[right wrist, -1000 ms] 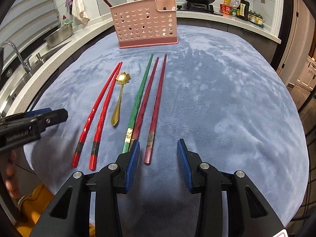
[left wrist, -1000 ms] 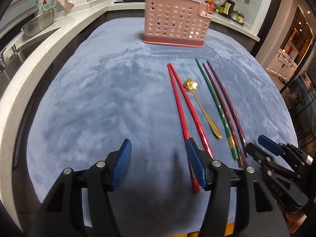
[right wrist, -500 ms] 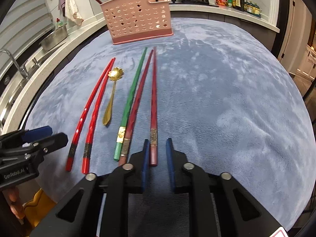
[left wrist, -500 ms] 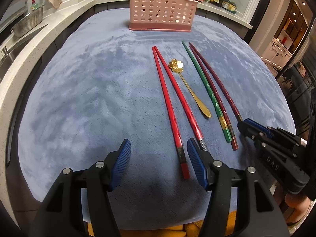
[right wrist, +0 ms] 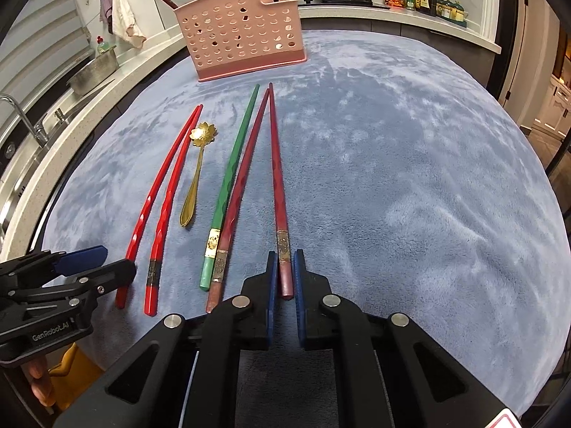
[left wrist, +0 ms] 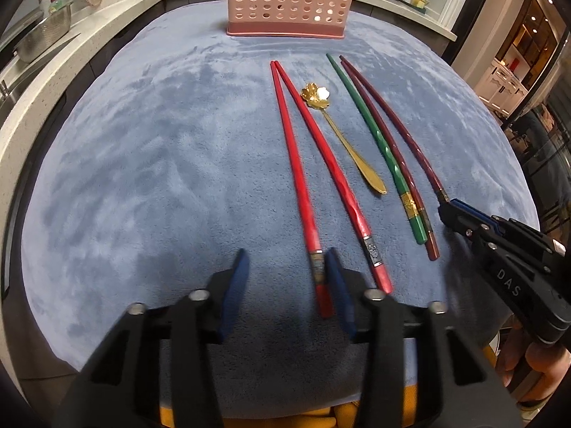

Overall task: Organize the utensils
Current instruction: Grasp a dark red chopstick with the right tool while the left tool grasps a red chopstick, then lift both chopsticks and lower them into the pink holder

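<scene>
1. Nearest, the right gripper (right wrist: pixel 284 278) sits low over the blue cloth (right wrist: pixel 410 178) that covers the counter. Its fingers (right wrist: pixel 272 285) are drawn close together around the thick end of the outermost dark red chopstick (right wrist: pixel 276 178), one on each side. Whether they press it yet I cannot tell; the chopstick seems to rest on the cloth. It points straight along the shaft, so the grasp looks aimed at the handle end to leave the thin tip free.

2. The left gripper (left wrist: pixel 285 285) is held level just above the cloth with its fingers (left wrist: pixel 237 285) wide apart. Its right finger lies just beside the butt of one of the red chopsticks (left wrist: pixel 296 164), which sits between the two fingers, ungrasped.

3. In the middle ground the utensils lie side by side, thin tips away from the person: the red pair, a gold spoon (left wrist: pixel 342 135) with a flower-shaped bowl, a green chopstick (left wrist: pixel 371 132), and a second dark red one touching it. Aligned like this, each presents its thick end to a gripper.

4. Farthest, the pink perforated holder (right wrist: pixel 246 35) stands upright at the cloth's far edge, well apart from the row; it is probably the destination.
</scene>
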`<state>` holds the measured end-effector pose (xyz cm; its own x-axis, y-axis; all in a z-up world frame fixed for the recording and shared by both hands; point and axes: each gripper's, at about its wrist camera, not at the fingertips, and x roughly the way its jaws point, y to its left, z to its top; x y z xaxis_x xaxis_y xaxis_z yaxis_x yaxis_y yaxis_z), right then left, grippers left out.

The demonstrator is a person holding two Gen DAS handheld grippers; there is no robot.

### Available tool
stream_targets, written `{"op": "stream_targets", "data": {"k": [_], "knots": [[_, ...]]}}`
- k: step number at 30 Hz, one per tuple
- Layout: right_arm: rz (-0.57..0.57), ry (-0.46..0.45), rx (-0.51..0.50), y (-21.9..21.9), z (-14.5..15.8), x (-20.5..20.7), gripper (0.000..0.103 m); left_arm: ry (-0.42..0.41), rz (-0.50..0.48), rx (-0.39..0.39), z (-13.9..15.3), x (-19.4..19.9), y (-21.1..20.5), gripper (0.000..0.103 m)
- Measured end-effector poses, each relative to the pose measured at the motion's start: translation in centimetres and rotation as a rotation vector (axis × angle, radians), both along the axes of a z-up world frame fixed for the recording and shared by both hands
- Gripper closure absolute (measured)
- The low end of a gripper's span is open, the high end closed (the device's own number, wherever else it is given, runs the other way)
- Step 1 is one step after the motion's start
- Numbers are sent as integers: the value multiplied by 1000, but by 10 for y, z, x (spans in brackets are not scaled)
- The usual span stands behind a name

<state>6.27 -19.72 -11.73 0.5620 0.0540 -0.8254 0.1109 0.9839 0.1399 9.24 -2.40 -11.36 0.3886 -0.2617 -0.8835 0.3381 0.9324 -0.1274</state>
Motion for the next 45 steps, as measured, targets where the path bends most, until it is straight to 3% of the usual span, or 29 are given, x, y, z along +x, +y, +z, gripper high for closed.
{"op": "stream_targets", "data": {"k": [3,12,21,30,45], "knots": [[-1,-1,3,0,0,0,95,6,-3,-25,0,1,3,96],[-47,-74,20,-16,30,-6,96,-81,63,-42,31,5,24,96],[-93,-207,11,-39,90,0,96,-188,114,-73,80,17,38,96],[-114,-331,2,-54,143,11,96,-319,129,-107,135,39,39,96],[-106,-491,9,-71,215,46,96,-467,158,-154,207,91,33,96]]}}
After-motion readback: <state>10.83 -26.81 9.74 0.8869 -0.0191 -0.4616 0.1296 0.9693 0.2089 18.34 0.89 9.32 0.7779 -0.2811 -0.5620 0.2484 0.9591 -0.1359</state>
